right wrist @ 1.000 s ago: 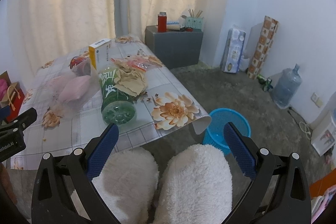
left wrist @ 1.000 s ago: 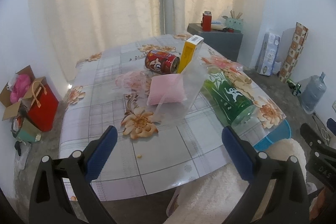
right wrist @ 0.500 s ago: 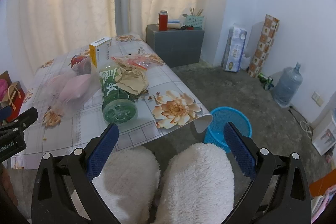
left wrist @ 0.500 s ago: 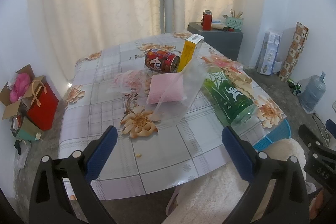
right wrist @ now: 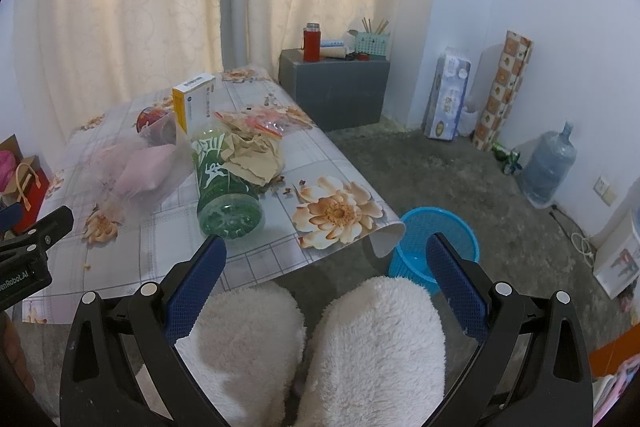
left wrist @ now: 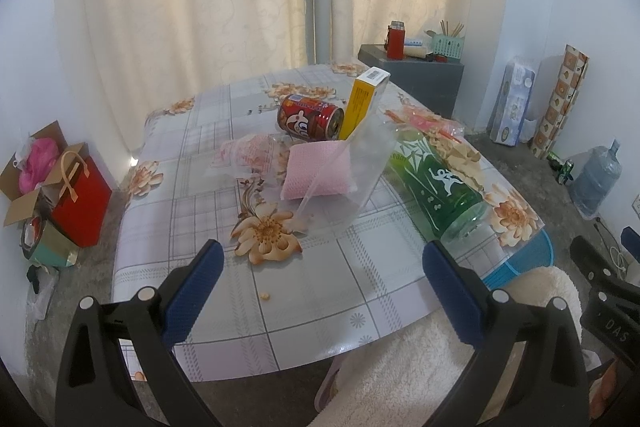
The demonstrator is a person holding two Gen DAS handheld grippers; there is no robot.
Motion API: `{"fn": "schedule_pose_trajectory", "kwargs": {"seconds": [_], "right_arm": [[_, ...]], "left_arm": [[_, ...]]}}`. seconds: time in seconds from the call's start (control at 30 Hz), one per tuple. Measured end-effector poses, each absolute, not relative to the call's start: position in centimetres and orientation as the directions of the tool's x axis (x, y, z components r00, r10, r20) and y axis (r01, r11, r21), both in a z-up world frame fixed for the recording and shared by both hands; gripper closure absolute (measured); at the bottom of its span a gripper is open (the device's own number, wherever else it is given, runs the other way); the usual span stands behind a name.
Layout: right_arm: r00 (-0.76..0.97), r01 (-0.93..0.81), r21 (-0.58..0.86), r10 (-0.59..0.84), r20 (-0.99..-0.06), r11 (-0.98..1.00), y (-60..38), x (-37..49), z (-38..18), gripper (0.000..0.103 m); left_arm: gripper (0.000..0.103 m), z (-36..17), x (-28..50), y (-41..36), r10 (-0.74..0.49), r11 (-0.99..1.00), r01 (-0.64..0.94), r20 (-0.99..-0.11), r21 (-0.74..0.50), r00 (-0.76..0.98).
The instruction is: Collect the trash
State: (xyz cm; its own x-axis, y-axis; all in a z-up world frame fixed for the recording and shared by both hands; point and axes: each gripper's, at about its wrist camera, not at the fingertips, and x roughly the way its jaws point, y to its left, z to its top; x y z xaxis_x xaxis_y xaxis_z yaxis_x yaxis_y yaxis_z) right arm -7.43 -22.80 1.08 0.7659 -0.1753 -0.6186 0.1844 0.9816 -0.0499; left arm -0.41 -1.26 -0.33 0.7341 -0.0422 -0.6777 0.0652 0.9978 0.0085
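Both the left gripper (left wrist: 320,279) and right gripper (right wrist: 326,275) are hanging released, grasping nothing. Ahead of them a green plastic bottle (right wrist: 224,187) is lying on the floral-clothed desk (left wrist: 304,279), and a blue mesh wastebasket (right wrist: 434,243) is standing on the floor beyond the right gripper.

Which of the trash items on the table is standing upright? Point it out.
The yellow box stands on end behind the pink packet. The red can and the green bottle both lie on their sides.

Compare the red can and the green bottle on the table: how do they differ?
The red can is short, opaque and lies farther back; the green bottle is longer, translucent and lies near the table's front edge, with crumpled brown paper against it. Both lie on their sides, untouched.
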Motion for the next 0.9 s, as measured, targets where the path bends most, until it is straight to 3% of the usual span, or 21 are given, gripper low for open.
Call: {"fn": "schedule_pose_trajectory", "kwargs": {"seconds": [0.9], "right_arm": [[0.767,0.180,-0.049,-0.172,-0.618,0.982,-22.77,-7.40,1.31,0.007]], "left_arm": [[0.005,-0.25,-0.32,-0.91,-0.042,0.998,0.064,-0.680,0.007,0.732]]}}
